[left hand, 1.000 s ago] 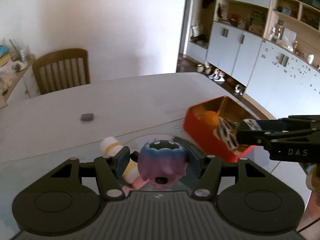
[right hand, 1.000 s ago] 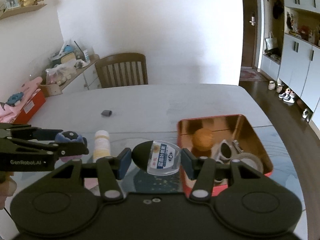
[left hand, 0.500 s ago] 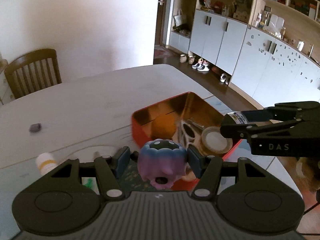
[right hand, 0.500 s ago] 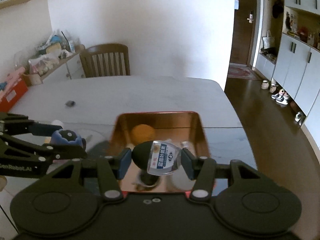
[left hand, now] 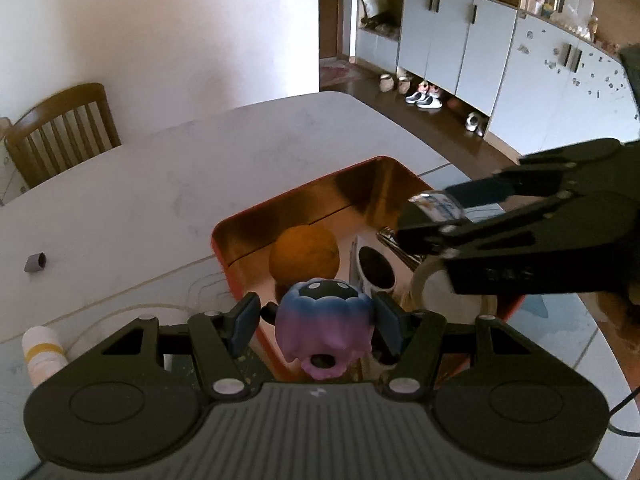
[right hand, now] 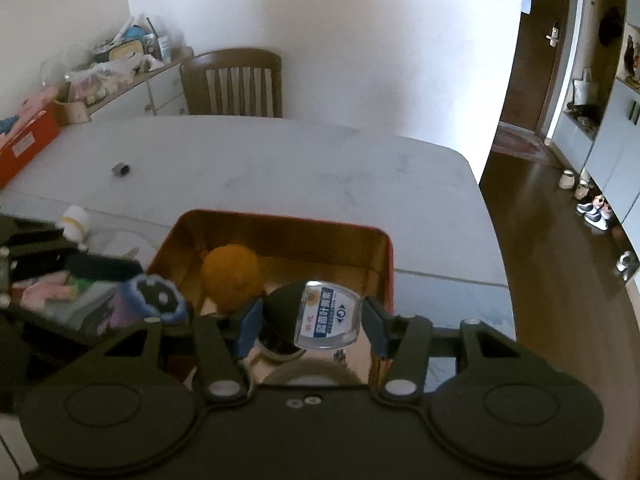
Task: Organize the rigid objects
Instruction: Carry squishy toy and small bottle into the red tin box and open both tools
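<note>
Red tin [right hand: 382,276] already has an orange ball [right hand: 232,274] and tape in it. Left gripper [left hand: 316,322] clamps a purple toy [left hand: 324,330], right gripper [right hand: 312,320] clamps a clear case [right hand: 328,314], both over the tin. 2 drops left, plus the bottle [left hand: 40,350] and the small grey thing [left hand: 35,262] on the table.
</note>
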`<action>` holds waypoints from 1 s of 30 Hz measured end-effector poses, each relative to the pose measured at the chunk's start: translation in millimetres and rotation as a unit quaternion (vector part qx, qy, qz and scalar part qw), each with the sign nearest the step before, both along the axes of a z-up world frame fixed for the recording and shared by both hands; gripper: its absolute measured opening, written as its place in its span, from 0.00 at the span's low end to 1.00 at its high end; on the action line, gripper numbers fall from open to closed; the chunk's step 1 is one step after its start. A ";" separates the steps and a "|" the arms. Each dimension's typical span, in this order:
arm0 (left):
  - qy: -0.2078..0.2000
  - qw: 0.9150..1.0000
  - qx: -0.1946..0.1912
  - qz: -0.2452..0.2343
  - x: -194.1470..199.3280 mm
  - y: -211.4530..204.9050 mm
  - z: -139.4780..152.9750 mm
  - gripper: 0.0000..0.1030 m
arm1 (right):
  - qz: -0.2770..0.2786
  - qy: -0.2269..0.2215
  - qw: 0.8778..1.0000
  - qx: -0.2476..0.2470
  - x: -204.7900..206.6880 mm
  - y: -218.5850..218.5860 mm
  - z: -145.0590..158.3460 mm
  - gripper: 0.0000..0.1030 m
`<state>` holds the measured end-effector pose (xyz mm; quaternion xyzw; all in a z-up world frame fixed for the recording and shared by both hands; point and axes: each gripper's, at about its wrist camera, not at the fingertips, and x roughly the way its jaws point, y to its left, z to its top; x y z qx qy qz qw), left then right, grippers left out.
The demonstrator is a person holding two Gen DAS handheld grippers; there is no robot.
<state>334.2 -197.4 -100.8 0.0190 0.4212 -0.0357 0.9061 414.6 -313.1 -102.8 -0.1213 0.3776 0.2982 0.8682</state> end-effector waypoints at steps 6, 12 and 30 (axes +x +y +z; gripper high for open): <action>0.021 1.000 0.011 0.012 18.1 -7.4 -11.8 0.60 | 0.005 0.009 1.000 0.000 20.5 8.8 -9.1 0.52; 0.036 0.999 0.011 0.027 29.8 -7.3 -22.5 0.60 | 0.018 0.019 1.000 -0.012 33.0 17.2 -22.6 0.52; 0.037 0.999 0.010 0.037 38.6 -12.5 -22.9 0.60 | 0.033 0.027 0.999 -0.020 37.3 15.1 -24.3 0.54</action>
